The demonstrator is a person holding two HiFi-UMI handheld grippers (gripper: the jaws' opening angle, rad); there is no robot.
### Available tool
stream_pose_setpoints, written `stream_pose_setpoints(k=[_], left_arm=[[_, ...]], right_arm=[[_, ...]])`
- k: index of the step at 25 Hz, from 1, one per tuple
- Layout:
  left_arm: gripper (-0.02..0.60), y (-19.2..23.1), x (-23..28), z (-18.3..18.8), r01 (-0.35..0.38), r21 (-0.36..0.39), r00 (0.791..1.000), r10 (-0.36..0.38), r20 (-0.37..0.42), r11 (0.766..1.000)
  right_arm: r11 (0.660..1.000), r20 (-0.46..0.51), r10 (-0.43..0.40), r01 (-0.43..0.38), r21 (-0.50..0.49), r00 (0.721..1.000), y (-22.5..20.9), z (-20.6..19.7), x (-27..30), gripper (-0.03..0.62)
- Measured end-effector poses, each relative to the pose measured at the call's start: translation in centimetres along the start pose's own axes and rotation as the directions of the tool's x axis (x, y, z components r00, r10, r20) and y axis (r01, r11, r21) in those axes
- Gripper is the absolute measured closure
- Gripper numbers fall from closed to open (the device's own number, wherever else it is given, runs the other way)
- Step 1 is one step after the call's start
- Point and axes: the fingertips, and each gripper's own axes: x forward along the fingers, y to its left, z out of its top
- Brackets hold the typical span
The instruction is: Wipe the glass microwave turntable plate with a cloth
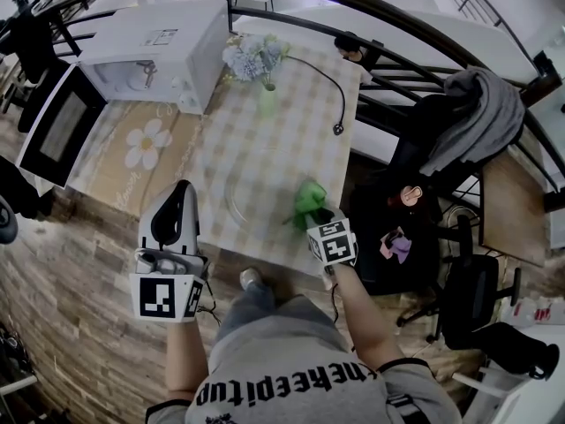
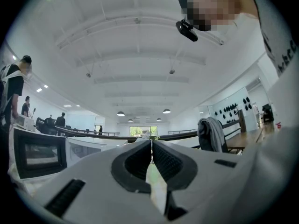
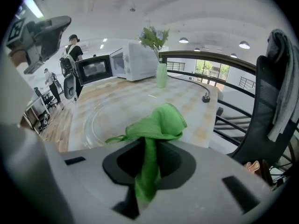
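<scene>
The clear glass turntable plate (image 1: 252, 200) lies flat on the checked tablecloth near the table's front edge; in the right gripper view the plate (image 3: 105, 120) sits just ahead and to the left of the jaws. My right gripper (image 1: 320, 223) is shut on a bunched green cloth (image 1: 309, 201), held over the plate's right rim. The cloth (image 3: 156, 125) bulges out above the gripper (image 3: 149, 148). My left gripper (image 1: 183, 191) is raised left of the table, off the plate, jaws pressed together and empty. In its own view the gripper (image 2: 151, 146) tilts up toward the ceiling.
A white microwave (image 1: 154, 56) with its door (image 1: 57, 126) swung open stands at the table's back left. A green vase of flowers (image 1: 265, 95) and a black cable (image 1: 338, 129) lie behind the plate. A chair draped with a grey coat (image 1: 481, 117) stands right.
</scene>
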Motion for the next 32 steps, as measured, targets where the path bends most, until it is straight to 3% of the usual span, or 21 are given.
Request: stream_pose_setpoints(k=[7,13,21,32], left_arm=[[0.571,-0.5,-1.0,0.3,-0.010,0.000,1.000,0.010,-0.002,1.000],[0.571,-1.6,-1.8,0.8,-0.016,-0.002,1.000,0.016,0.002,1.000],[0.571,-4.2,-2.9,1.9,-0.003,-0.008,1.000,0.003,0.014,1.000],[0.571,-6.9,-4.6,3.0,-0.010,-0.009,0.999,0.010,0.031,1.000]], right_arm=[[0.999,0.000,-0.010,0.010,0.030,1.000,0.0,0.4,-0.3,0.535],[0.997,0.129,0.001,-0.011,0.079,0.992,0.1,3.1,-3.7,0.534],[0.997,0.288,-0.007,-0.014,0.072,0.958,0.1,6.3,-9.4,0.531],[0.998,0.436,0.001,-0.026,0.051,0.900,0.0,9.2,-16.1,0.531]])
